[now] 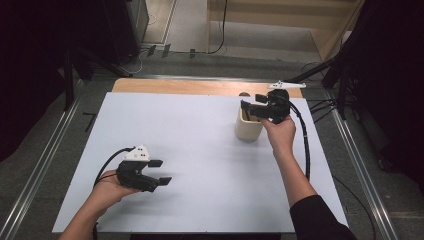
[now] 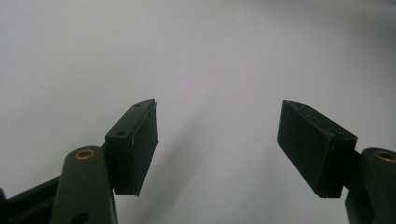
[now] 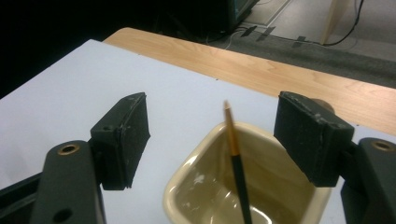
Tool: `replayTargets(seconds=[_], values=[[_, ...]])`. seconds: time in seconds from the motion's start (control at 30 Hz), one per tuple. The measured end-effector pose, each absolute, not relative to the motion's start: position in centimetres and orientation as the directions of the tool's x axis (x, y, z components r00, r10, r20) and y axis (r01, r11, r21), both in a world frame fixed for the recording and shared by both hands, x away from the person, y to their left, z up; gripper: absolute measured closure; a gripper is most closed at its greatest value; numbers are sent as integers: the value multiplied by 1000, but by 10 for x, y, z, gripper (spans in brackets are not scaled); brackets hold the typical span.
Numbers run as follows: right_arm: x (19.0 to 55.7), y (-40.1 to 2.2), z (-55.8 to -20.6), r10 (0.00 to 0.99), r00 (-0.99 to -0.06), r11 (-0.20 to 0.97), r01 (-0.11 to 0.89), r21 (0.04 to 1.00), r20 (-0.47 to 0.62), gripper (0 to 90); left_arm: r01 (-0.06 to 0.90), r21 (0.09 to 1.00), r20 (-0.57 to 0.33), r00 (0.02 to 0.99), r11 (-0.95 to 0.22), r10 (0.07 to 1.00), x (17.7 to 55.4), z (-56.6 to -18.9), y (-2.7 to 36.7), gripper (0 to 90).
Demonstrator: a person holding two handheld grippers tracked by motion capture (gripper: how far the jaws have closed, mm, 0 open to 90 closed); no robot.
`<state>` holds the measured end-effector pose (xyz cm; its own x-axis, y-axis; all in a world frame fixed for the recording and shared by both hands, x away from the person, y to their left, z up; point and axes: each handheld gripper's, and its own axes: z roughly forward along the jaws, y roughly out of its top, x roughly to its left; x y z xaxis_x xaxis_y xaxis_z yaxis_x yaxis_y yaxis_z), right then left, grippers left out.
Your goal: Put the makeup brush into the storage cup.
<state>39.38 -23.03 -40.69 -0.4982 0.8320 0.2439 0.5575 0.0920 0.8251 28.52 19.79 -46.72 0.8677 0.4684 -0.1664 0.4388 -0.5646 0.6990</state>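
i found the right hand-held gripper (image 1: 251, 106) poised directly over the cream cup (image 1: 248, 127), which stood toward the far right of the white table (image 1: 200, 150), near its wooden far edge. a thin brush (image 3: 236, 158) stood inside the cup, its dark handle leaning against the inner wall and its orange-banded tip pointing up and slightly away from the camera on that gripper. in the right gripper view the brush rose between the two jaws, nearer the middle than either pad, and neither pad touched it: the jaws stood well apart with the brush free between them. the long axis of the brush ran close to upright, so in my judgement any retake would call for closing across the shaft from the sides, not from above.

the right hand (image 1: 280, 135) held its tool level, jaws pointing left across the cup's mouth, forearm coming up from the near right edge.

the left hand-held gripper (image 1: 152, 172) hung near the near-left part of the table, well apart from the cup, jaws spread wide over bare white surface and nothing between them. the right hand was plainly the nearer one.
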Motion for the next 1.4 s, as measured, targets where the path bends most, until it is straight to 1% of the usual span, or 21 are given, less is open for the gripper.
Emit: replayTargets(seconds=[0.17,0.37,0.67,0.9,1.0,1.4], values=[[388,-228,-405,817,-529,129,555,822,229,268,439,699,-167,867,-564,469,285,-467,198,295],[381,-224,-404,788,-564,149,564,812,247,264,441,702,-168,866,-560,471,285,-467,198,295],[369,-221,-405,770,-584,184,586,789,254,264,441,702,-170,866,-559,469,285,-467,199,295],[357,-220,-407,754,-608,204,578,790,250,264,443,703,-173,865,-557,470,285,-467,199,295],[354,-219,-408,743,-626,232,575,785,239,260,443,703,-173,865,-557,471,285,-467,199,295],[337,-215,-412,710,-664,255,554,793,235,254,444,701,-171,864,-558,474,286,-467,200,295]])
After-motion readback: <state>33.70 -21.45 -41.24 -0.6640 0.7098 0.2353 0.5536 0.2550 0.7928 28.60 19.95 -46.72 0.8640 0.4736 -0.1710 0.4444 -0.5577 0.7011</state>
